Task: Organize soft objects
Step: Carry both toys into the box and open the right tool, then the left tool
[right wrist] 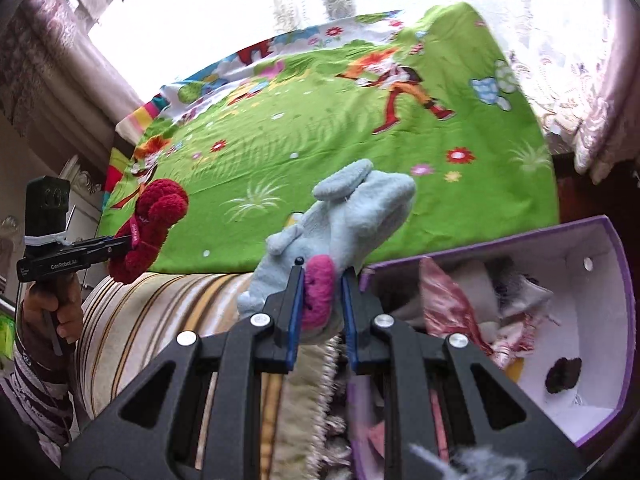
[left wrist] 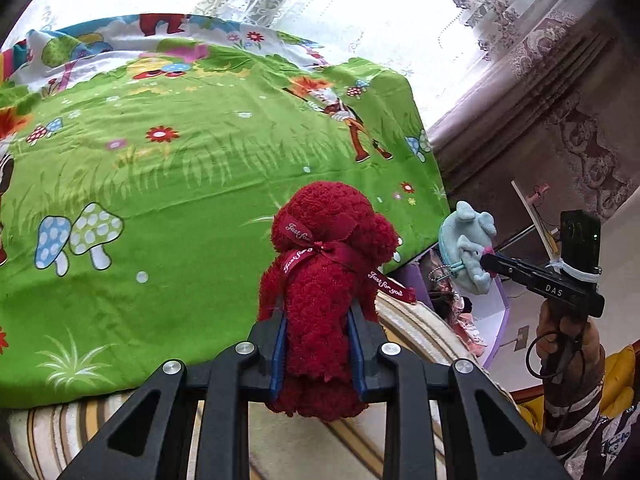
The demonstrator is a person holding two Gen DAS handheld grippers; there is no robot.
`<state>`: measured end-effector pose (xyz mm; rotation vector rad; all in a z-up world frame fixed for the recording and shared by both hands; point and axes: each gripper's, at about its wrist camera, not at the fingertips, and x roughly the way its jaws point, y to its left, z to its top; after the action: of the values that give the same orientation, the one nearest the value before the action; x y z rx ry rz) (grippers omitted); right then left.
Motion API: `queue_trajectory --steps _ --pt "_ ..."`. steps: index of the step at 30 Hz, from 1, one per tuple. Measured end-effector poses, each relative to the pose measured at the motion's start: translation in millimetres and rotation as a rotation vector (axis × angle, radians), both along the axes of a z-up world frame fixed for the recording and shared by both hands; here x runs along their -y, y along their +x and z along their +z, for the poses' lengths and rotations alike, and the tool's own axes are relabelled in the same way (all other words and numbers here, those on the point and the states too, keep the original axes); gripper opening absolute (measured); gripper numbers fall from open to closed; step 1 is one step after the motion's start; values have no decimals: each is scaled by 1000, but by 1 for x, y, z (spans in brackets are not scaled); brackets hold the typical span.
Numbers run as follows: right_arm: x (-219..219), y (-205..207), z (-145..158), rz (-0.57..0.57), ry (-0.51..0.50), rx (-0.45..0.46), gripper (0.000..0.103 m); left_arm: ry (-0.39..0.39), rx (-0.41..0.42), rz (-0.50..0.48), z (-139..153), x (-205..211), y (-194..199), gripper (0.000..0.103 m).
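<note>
Green cartoon bedspread (left wrist: 180, 184), purple box (right wrist: 600, 320) beside it. Left gripper (left wrist: 318, 344) clamps red plush dog (left wrist: 320, 280); right gripper (right wrist: 320, 312) clamps blue plush toy (right wrist: 340, 216), both aloft. Advice: carry each over box, lower, then release.

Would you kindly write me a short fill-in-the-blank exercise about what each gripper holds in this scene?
1. The left gripper is shut on a ____ plush toy with a ribbon.
2. The right gripper is shut on a light ____ plush toy.
3. The box beside the bed has a ____ rim.
4. The bedsheet is mainly ____.

Missing words: red; blue; purple; green
</note>
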<state>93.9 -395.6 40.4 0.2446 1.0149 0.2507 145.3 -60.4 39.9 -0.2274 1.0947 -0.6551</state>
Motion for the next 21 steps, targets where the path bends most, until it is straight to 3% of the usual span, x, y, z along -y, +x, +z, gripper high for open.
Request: queue_trajectory --steps 4,10,21 --pt "48 -21 -11 -92 16 -29 22 -21 17 -61 10 38 -6 27" --pt "74 -37 -47 -132 65 -63 22 -24 46 -142 23 101 -19 27" --pt "88 -27 -106 -4 14 -172 22 32 -13 -175 10 196 -49 27"
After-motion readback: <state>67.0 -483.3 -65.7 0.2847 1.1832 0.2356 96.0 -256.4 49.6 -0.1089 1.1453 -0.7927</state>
